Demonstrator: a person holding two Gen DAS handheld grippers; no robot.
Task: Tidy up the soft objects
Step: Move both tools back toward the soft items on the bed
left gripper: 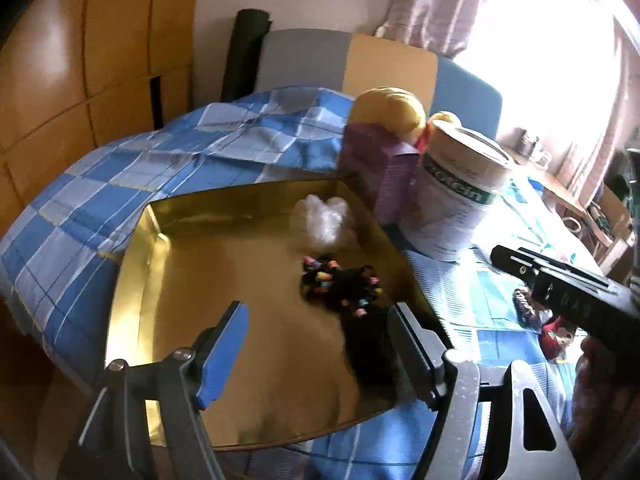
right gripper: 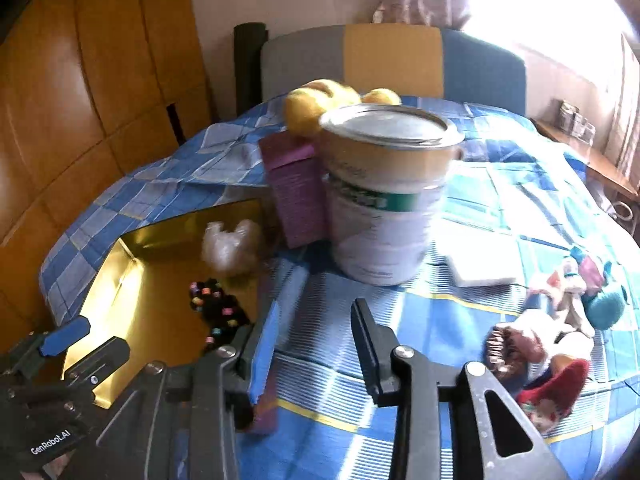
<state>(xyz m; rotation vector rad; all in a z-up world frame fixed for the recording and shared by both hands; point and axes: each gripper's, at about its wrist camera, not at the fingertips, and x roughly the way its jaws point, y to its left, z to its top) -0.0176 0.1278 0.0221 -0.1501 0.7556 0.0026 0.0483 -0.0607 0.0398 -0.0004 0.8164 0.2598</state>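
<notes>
A gold tray (left gripper: 132, 280) lies on the blue checked bed cover. In it are a white fluffy tuft (left gripper: 320, 220) and a black soft item with coloured beads (left gripper: 340, 288). The item's dark tail runs back beside the right finger (left gripper: 412, 352) of my left gripper (left gripper: 320, 344). That gripper hangs open over the tray, its pads pressing on nothing. My right gripper (right gripper: 316, 344) is open over bare bed cover just right of the tray (right gripper: 116, 272), with nothing between its fingers. A heap of soft things (right gripper: 560, 332) lies to its right: a teal ball, a brown scrunchie and a red sock.
A large tin can (right gripper: 384, 200) and a purple box (right gripper: 296, 200) stand behind the tray, with a yellow plush (right gripper: 316, 108) behind them. A white flat pad (right gripper: 480, 268) lies right of the can. A wooden wardrobe is at the left, the headboard at the back.
</notes>
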